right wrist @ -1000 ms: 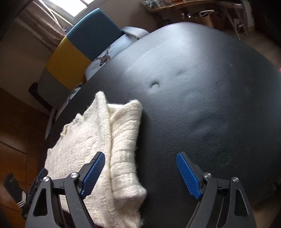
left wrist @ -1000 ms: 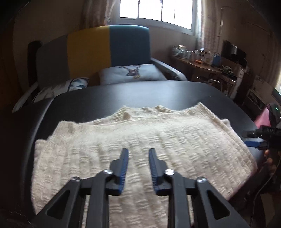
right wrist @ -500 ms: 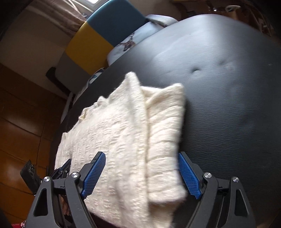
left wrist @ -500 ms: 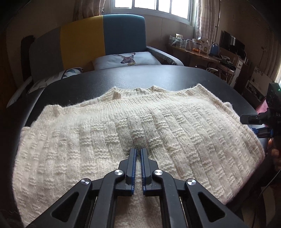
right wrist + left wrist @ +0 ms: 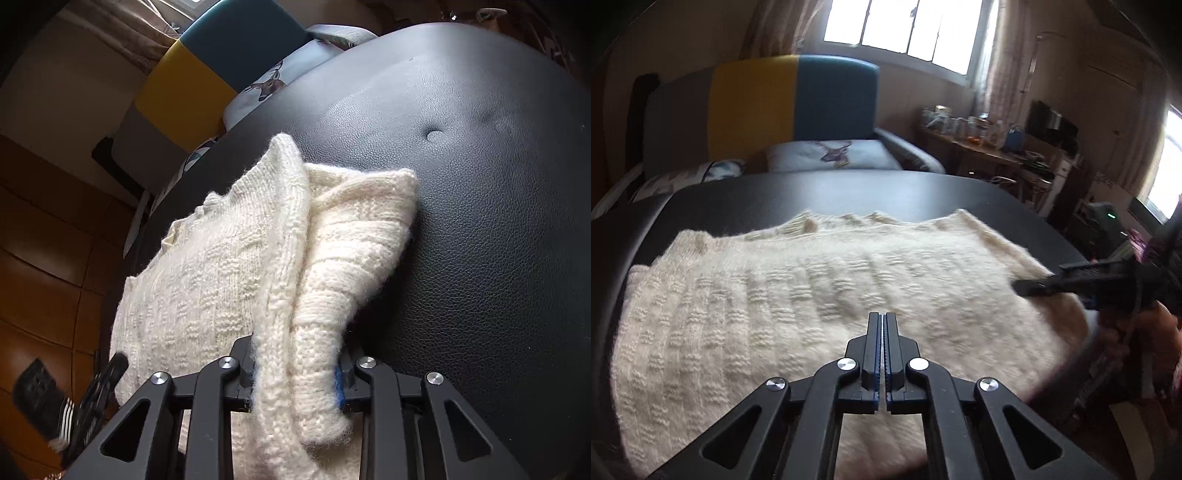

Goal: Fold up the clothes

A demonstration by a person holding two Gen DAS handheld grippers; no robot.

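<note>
Cream knit sweater (image 5: 820, 295) folded flat on black padded table (image 5: 849, 192), near edge, thick side fold toward right. Right gripper (image 5: 295, 373) clamped on that bunched side fold (image 5: 314, 332), blue pads squeezing wool from both sides. Left gripper (image 5: 885, 332) over sweater's near middle, fingers pressed together, only thin slit between, no cloth seen caught. Beyond table: armchair (image 5: 794, 99) in grey, yellow, teal, with deer-print cushion (image 5: 831, 151). Bright window (image 5: 905, 29) behind, cluttered desk (image 5: 982, 144) off right.
</note>
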